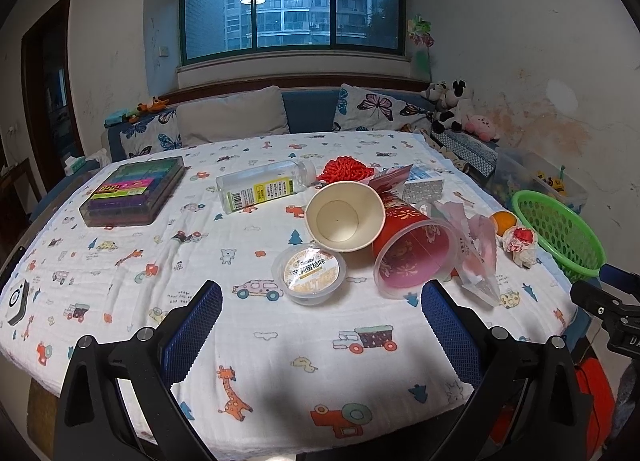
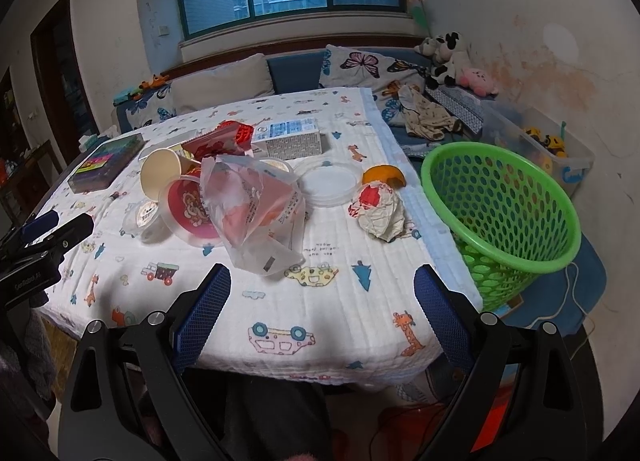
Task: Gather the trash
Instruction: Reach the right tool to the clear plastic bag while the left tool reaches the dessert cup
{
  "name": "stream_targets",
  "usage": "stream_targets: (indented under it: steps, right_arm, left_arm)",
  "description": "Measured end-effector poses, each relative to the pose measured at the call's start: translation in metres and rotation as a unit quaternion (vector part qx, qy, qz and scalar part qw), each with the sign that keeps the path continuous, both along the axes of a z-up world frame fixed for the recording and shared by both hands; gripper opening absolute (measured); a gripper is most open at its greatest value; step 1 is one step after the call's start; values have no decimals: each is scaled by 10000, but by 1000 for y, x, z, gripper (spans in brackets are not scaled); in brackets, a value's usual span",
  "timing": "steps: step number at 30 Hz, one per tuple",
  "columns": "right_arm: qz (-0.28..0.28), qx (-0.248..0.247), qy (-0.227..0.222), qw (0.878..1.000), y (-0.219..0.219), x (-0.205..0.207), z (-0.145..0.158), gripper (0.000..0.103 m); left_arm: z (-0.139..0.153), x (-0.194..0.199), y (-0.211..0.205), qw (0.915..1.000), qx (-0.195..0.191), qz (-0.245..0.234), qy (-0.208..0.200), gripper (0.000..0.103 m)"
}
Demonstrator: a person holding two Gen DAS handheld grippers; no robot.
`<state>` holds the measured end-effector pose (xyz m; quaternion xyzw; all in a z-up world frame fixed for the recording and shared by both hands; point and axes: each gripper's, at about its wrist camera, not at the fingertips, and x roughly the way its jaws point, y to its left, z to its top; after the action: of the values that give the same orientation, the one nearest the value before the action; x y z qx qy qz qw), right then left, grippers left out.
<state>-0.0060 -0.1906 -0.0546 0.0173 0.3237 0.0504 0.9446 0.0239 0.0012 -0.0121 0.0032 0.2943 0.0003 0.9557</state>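
Observation:
Trash lies on the cartoon-print tablecloth: a white paper cup, a red plastic cup, a small jelly cup, a clear bottle, a crumpled wrapper and a clear plastic bag. In the right wrist view the bag, wrapper, clear lid, carton and orange peel show. A green basket stands right of the table. My left gripper is open and empty, short of the jelly cup. My right gripper is open and empty over the table's near edge.
A box of coloured pens sits at the table's far left. A sofa with butterfly cushions and plush toys runs behind. A clear toy bin stands beyond the basket. A small white device lies at the left edge.

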Motion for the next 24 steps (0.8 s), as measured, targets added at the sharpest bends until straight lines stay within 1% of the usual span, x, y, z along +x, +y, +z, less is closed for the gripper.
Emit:
stream_targets:
  steps: [14, 18, 24]
  right_arm:
    - [51, 41, 70, 10000, -2, 21, 0, 92]
    - [210, 45, 113, 9997, 5, 26, -3, 92]
    - [498, 76, 259, 9984, 23, 36, -10, 87]
  left_arm:
    - [1, 21, 8, 9999, -63, 53, 122, 97]
    - [-1, 26, 11, 9998, -81, 63, 166, 97]
    - [-4, 31, 18, 9997, -116, 92, 217, 97]
